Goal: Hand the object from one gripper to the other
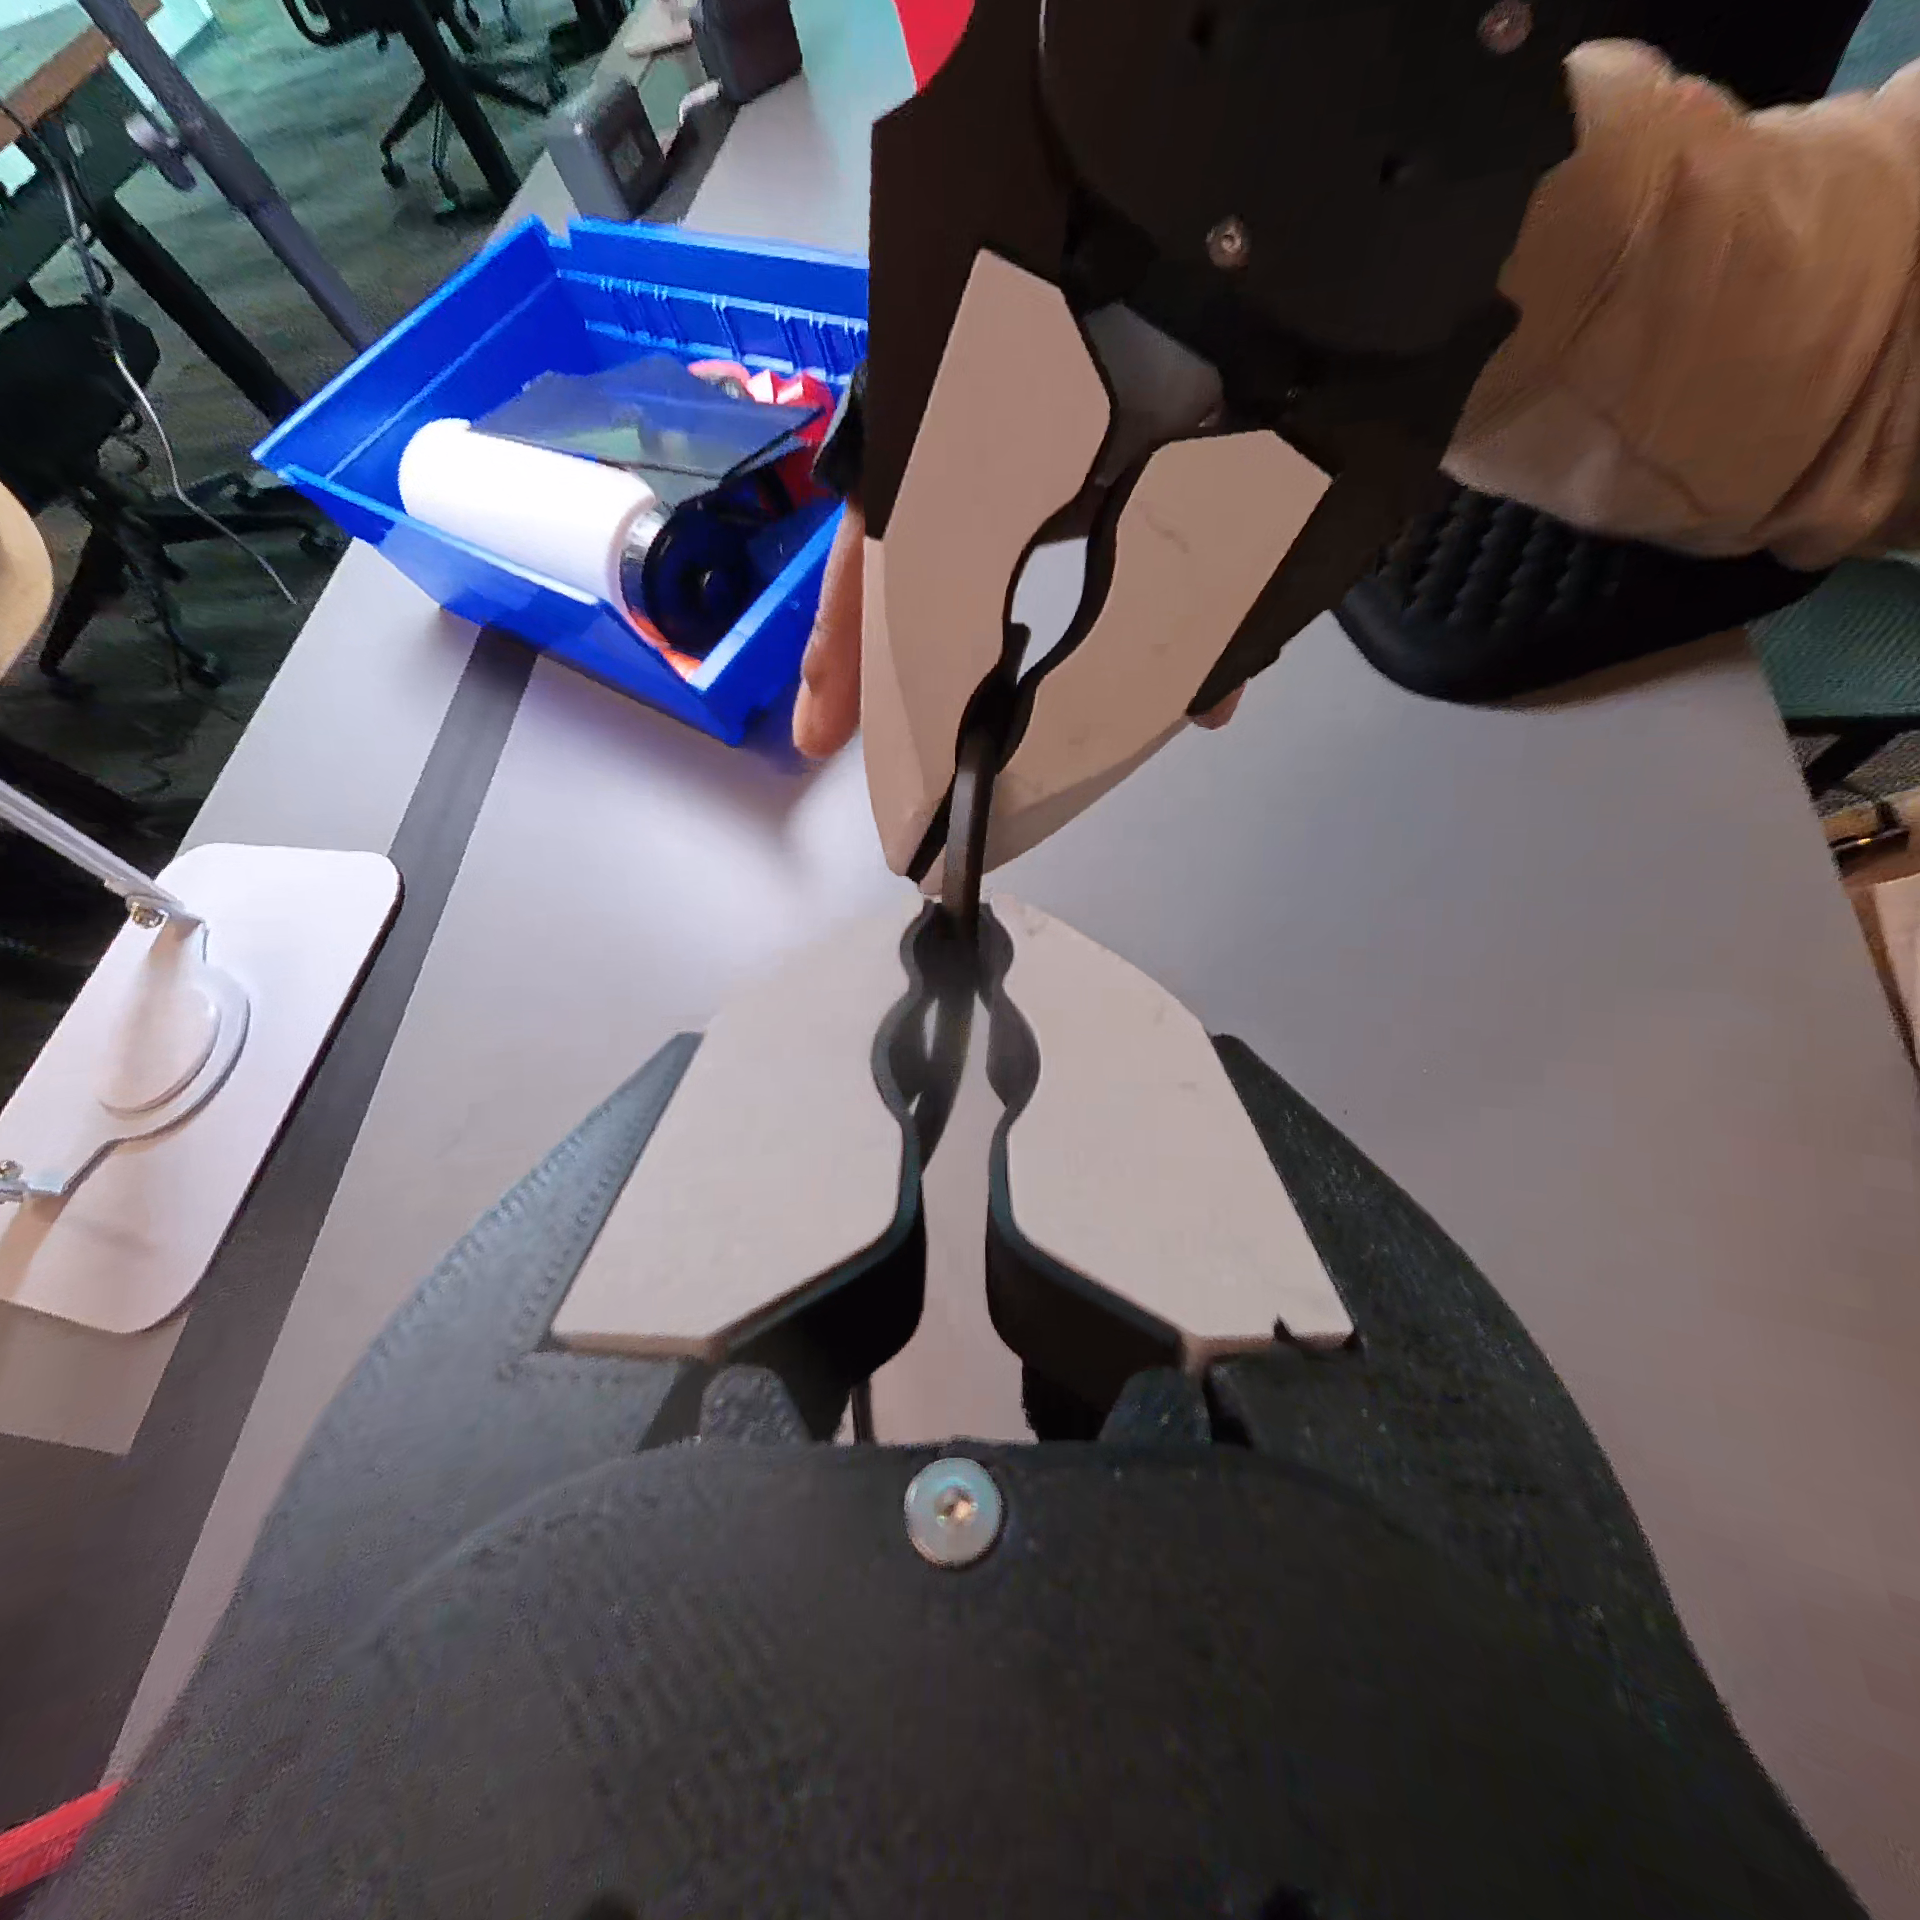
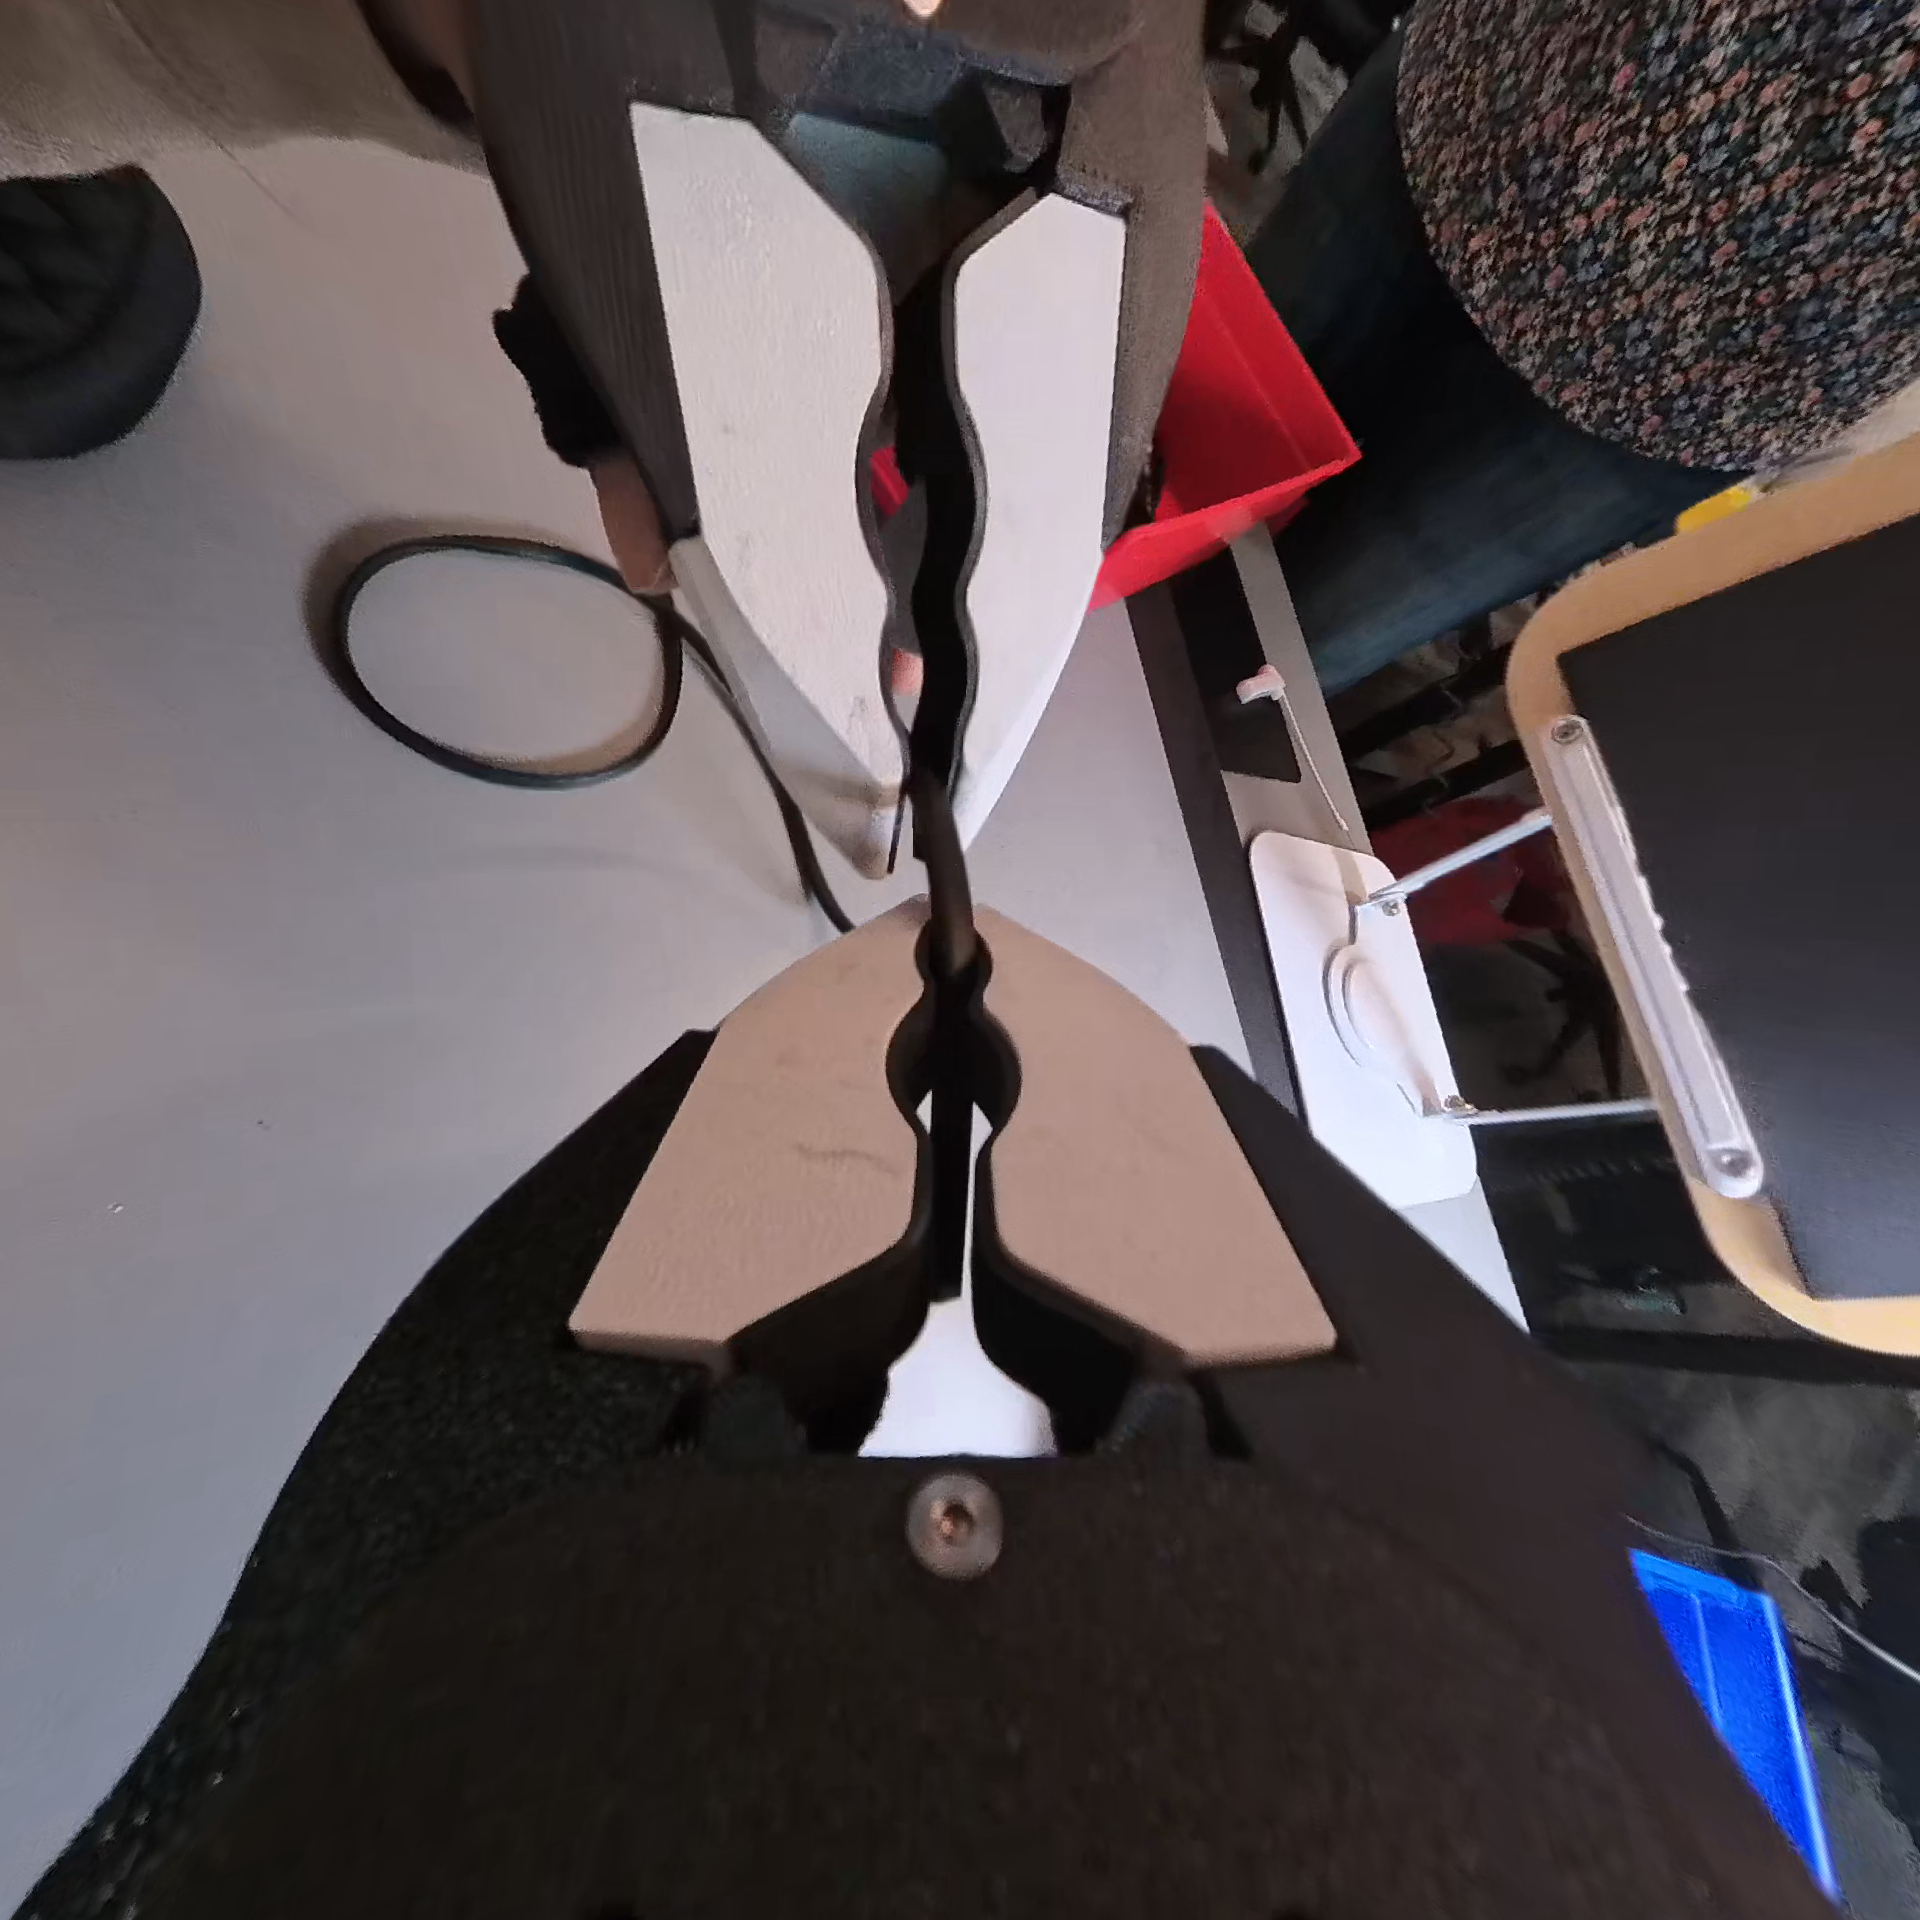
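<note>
A thin black band (image 1: 971, 810) hangs in the air between the two grippers, which meet tip to tip above the grey table (image 1: 1403, 1039). My left gripper (image 1: 951, 925) reaches up from the bottom of its view and is shut on the band's near end. My right gripper (image 1: 935, 868) comes down from the top, held by a person's hand (image 1: 1683, 312), and is shut on the far end. In the right wrist view the band (image 2: 951, 878) runs from my right gripper (image 2: 951, 930) up into the left gripper (image 2: 925, 831). Most of the band is hidden between the pads.
A blue bin (image 1: 343, 436) stands at the far left with a white roll (image 1: 520, 509) and dark items inside. A white stand base (image 1: 208, 1039) lies at the table's left edge. A black ring (image 2: 520, 779) lies on the table. A red bin (image 2: 1236, 436) sits behind the left gripper. Less than 4 cm separates the two grippers' tips.
</note>
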{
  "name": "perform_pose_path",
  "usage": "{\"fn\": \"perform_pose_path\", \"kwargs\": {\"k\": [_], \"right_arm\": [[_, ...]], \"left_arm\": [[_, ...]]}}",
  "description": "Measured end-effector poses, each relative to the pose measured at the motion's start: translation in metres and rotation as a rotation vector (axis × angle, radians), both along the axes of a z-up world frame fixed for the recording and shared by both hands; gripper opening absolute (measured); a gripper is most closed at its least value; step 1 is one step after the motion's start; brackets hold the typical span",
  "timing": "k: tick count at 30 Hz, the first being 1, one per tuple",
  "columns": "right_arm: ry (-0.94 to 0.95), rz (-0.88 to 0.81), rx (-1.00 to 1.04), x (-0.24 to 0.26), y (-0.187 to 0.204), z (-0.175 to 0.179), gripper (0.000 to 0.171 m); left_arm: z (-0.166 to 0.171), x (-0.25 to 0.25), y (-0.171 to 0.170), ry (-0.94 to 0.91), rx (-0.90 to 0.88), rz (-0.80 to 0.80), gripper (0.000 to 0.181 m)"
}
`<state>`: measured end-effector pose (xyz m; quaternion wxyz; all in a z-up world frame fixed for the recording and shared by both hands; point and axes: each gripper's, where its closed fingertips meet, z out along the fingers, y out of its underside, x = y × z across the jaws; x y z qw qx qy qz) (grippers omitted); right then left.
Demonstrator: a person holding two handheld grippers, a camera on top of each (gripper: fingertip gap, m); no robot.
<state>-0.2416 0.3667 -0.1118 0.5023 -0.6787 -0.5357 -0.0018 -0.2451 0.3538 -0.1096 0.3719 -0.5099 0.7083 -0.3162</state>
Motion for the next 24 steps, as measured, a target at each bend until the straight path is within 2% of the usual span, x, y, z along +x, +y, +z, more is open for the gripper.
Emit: {"fn": "perform_pose_path", "kwargs": {"k": [3, 9, 13, 19, 20, 21, 22, 23, 24], "right_arm": [[0.103, 0.036, 0.016, 0.001, -0.002, 0.014, 0.001], [0.293, 0.042, -0.045, 0.024, 0.007, 0.021, 0.023], [0.338, 0.044, -0.116, 0.019, 0.02, -0.005, 0.032], [0.263, 0.031, -0.146, -0.038, 0.056, -0.062, 0.051], [0.249, 0.025, -0.147, -0.045, 0.064, -0.07, 0.049], [0.232, 0.047, -0.171, -0.053, 0.067, -0.079, 0.037], [0.202, 0.073, -0.206, -0.059, 0.067, -0.088, 0.015], [0.183, 0.069, -0.214, -0.06, 0.07, -0.091, 0.0], [0.165, 0.073, -0.224, -0.059, 0.07, -0.092, 0.0]], "left_arm": [[0.011, -0.005, 0.0, -0.04, -0.023, -0.01, 0.006], [0.036, -0.014, 0.009, -0.17, -0.123, 0.005, 0.006], [0.049, -0.023, 0.018, -0.236, -0.183, 0.008, 0.006], [0.066, -0.036, 0.027, -0.322, -0.292, -0.007, 0.006], [0.068, -0.039, 0.03, -0.33, -0.292, 0.003, 0.006], [0.069, -0.042, 0.034, -0.333, -0.283, 0.023, 0.006], [0.069, -0.048, 0.04, -0.331, -0.267, 0.051, 0.006], [0.068, -0.054, 0.047, -0.32, -0.252, 0.083, 0.006], [0.064, -0.061, 0.055, -0.301, -0.246, 0.118, 0.006]]}}
